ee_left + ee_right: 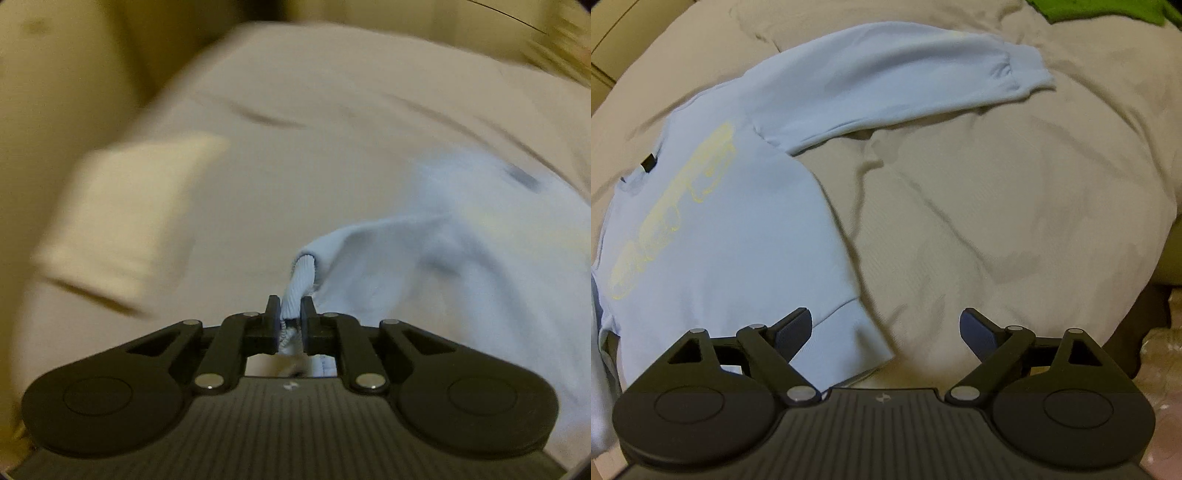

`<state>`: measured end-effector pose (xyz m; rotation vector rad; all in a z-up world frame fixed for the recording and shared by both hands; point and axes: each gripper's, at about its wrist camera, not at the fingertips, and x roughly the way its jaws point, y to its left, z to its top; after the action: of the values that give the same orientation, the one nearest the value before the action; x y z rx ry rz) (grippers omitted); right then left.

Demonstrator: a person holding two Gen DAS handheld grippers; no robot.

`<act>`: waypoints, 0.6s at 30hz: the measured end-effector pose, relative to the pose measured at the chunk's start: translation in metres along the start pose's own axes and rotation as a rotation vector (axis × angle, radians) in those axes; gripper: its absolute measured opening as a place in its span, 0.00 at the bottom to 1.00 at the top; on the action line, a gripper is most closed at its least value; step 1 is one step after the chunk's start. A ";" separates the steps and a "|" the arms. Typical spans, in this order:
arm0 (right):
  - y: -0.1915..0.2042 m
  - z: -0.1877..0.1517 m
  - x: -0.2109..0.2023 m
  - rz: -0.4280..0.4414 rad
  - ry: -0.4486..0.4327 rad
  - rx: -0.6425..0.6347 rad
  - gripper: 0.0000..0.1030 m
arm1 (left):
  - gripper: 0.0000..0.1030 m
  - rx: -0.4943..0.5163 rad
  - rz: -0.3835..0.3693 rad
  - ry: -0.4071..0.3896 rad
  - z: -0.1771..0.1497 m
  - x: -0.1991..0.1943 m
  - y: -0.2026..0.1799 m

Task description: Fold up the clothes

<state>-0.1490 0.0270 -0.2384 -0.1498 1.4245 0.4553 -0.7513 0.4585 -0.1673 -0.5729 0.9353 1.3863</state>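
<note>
Bedding fills both of my views: a beige duvet spread wide and rumpled, and on it the light blue sweatshirt lies mostly flat, toward the left of the right wrist view, with a pale yellow print running across its body. One long sleeve stretches out to the right across the duvet, its ribbed cuff resting on the beige cloth. A scrap of green fabric shows at the far top edge. On the left wrist view, which is smeared with blur, I see a cream pillow lying on the duvet to the left, well apart from the sweatshirt bunched at the right. My left gripper is clenched on a ribbed edge of the sweatshirt, the fabric rising out between the two fingers and trailing off to the right. My right gripper is spread wide and grips nothing; its left finger sits over the sweatshirt's bottom hem, its right finger over bare duvet. A small dark tag sits near the neckline
</note>
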 end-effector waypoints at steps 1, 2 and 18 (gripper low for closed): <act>0.003 -0.004 0.001 0.004 -0.002 0.004 0.87 | 0.17 -0.023 0.051 0.022 0.007 0.009 0.019; 0.007 -0.008 0.001 0.008 -0.002 0.005 0.87 | 0.15 -0.046 0.101 0.046 0.013 0.019 0.037; -0.054 -0.041 0.009 0.241 0.013 0.283 0.87 | 0.43 -0.153 -0.557 0.491 -0.144 0.017 -0.139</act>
<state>-0.1652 -0.0349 -0.2621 0.2502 1.5107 0.4440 -0.6481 0.3314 -0.2843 -1.2263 0.9557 0.8250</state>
